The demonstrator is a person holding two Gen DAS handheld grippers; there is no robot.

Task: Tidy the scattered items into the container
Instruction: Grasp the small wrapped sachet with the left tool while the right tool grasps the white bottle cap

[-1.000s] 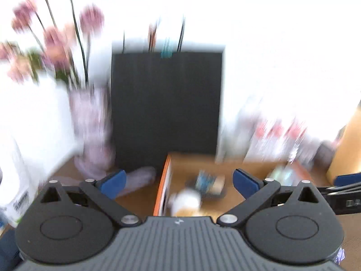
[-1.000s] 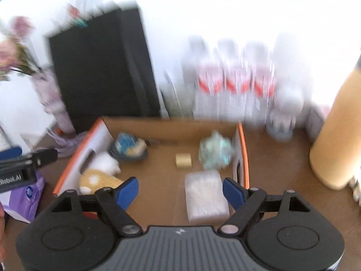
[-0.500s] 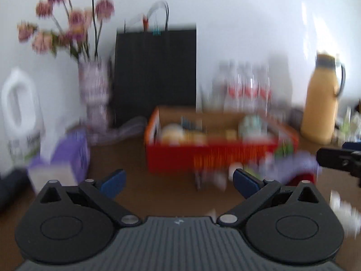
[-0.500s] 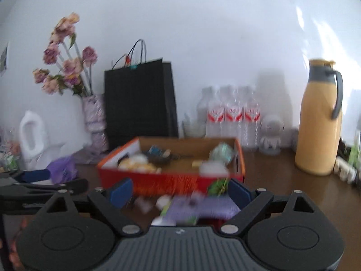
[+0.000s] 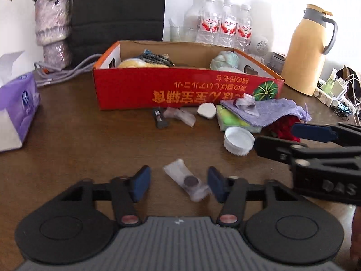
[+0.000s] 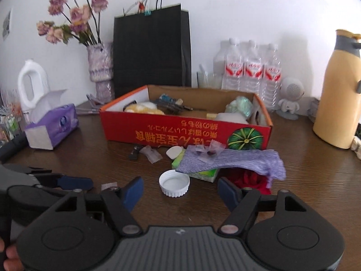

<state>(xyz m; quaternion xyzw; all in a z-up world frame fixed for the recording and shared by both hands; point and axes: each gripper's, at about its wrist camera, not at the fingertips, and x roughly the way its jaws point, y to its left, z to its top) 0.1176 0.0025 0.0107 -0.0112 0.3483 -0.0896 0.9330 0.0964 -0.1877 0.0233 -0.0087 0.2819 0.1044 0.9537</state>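
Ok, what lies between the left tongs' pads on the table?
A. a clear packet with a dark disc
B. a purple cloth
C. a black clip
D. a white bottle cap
A: the clear packet lies between the left tongs, pads not yet pressing it.

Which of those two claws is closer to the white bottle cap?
Right. The cap lies just ahead of the right gripper, between its open fingers. The left gripper sits off to the cap's left, around a small clear packet.

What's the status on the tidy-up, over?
Left gripper closing around clear packet, not yet gripped. Right gripper open, closing, white cap between its fingers. Red box unobstructed.
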